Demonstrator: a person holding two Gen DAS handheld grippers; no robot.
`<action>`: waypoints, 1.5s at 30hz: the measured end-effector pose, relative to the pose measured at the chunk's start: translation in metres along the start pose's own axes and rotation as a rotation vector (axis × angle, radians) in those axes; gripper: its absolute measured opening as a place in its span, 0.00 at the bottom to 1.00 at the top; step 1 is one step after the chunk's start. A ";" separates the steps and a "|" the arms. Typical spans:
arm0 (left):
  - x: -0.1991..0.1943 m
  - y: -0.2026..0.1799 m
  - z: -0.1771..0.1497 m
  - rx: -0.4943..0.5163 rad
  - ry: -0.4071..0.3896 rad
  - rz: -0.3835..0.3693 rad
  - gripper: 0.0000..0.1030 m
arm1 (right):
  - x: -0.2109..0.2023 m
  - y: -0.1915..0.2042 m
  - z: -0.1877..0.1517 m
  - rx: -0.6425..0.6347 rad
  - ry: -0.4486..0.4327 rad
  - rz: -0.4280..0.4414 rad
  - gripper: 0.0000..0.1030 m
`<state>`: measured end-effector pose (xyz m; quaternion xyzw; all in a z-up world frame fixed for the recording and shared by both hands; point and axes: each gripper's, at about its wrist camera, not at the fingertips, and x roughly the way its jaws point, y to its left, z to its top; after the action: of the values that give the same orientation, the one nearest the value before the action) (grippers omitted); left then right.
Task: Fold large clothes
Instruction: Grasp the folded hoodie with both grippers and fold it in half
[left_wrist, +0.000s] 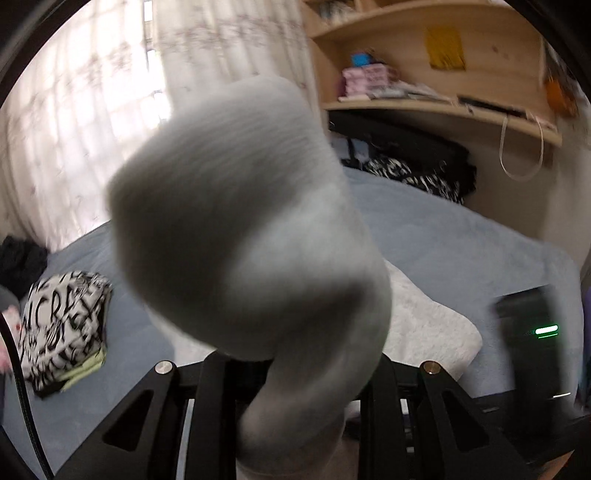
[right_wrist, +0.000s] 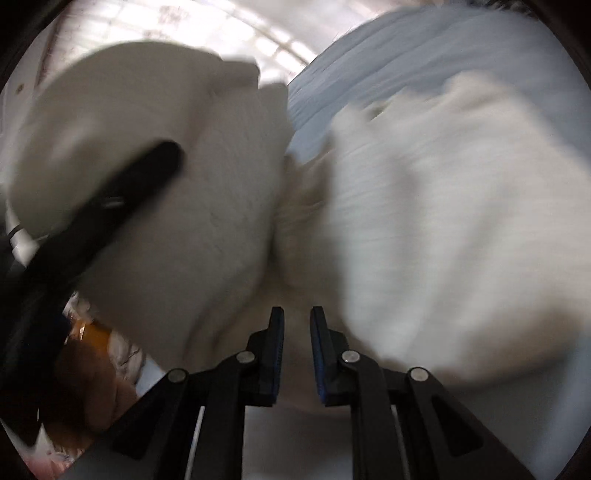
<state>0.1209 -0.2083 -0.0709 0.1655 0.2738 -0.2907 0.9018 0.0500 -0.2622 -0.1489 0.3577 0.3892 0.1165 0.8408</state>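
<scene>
A large white garment bulges up from my left gripper, which is shut on a bunch of its cloth; the fingertips are hidden under the fabric. More of it lies flat on the blue bed. In the right wrist view the white garment fills most of the frame, blurred by motion. My right gripper has its blue-padded jaws a narrow gap apart, with white cloth between and behind them; a grip cannot be told. The left gripper's black finger crosses in front of the lifted cloth at the left.
The blue bed cover spreads below. A folded black-and-white patterned garment lies at the left, dark clothes pile at the back, wooden shelves stand behind, a curtained window at the left. The right gripper's black body with a green light is at the right.
</scene>
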 end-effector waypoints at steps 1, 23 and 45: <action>0.005 -0.009 0.002 0.025 0.013 -0.007 0.22 | -0.016 -0.008 -0.001 0.005 -0.024 -0.035 0.14; 0.076 -0.163 -0.034 0.581 0.135 -0.115 0.87 | -0.131 -0.086 0.003 0.106 -0.184 -0.323 0.20; -0.026 -0.026 0.034 0.176 0.070 -0.378 0.92 | -0.144 -0.017 0.077 -0.088 -0.148 -0.220 0.55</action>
<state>0.1006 -0.2325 -0.0323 0.1992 0.3046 -0.4716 0.8032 0.0089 -0.3824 -0.0449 0.2831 0.3573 0.0138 0.8899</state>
